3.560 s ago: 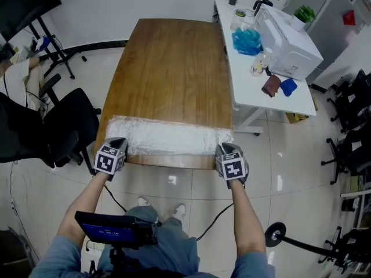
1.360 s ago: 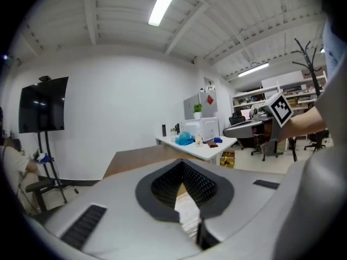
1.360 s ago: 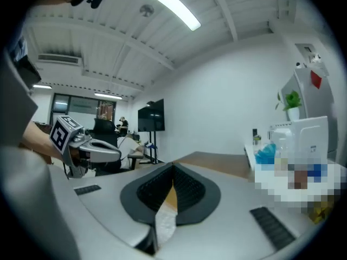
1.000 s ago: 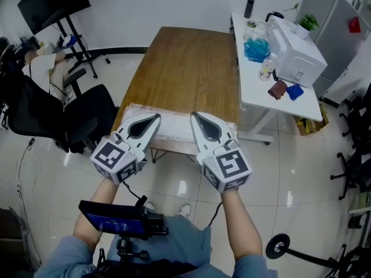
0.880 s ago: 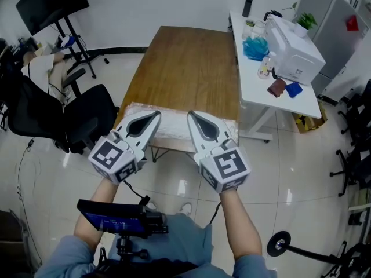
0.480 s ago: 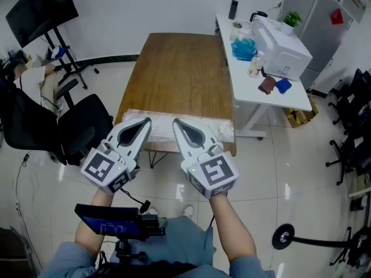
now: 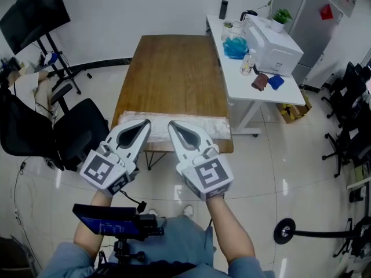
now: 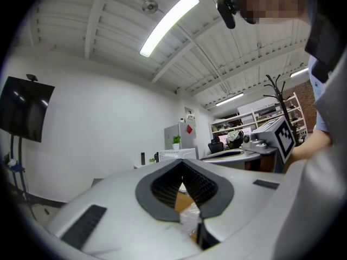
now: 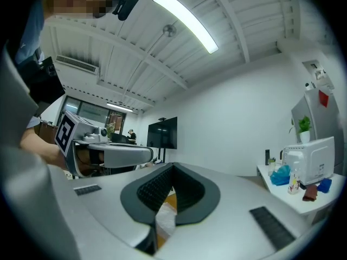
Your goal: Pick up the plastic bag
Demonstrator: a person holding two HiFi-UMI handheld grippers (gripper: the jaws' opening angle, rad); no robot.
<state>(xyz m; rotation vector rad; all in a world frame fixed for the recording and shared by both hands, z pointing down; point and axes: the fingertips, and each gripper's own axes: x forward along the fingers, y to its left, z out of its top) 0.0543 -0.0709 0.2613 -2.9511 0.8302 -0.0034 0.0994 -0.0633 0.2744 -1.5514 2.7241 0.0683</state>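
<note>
The plastic bag [image 7: 215, 124], a long clear crinkled strip, lies flat across the near end of the wooden table [image 7: 174, 68]. Both grippers are held up in the air on my side of the table, side by side, tips pointing at the bag. In the head view my left gripper [image 7: 147, 122] has its jaws together, and so does my right gripper [image 7: 171, 124]; neither holds anything. In the left gripper view a bit of the bag [image 8: 190, 219] shows far off through the hole behind the meeting tips. The right gripper view gives the same glimpse of the bag [image 9: 165, 221].
A white side table [image 7: 243, 83] with a white machine [image 7: 272, 39], blue items and bottles stands right of the wooden table. Black chairs [image 7: 75, 133] and a monitor on a stand [image 7: 32, 7] are at the left. A screen device [image 7: 110, 227] sits at my waist.
Several seconds ago the grippers sat low at the bag's two ends. Over the last second they stay raised and shut, drifting a little left and closer together in the head view.
</note>
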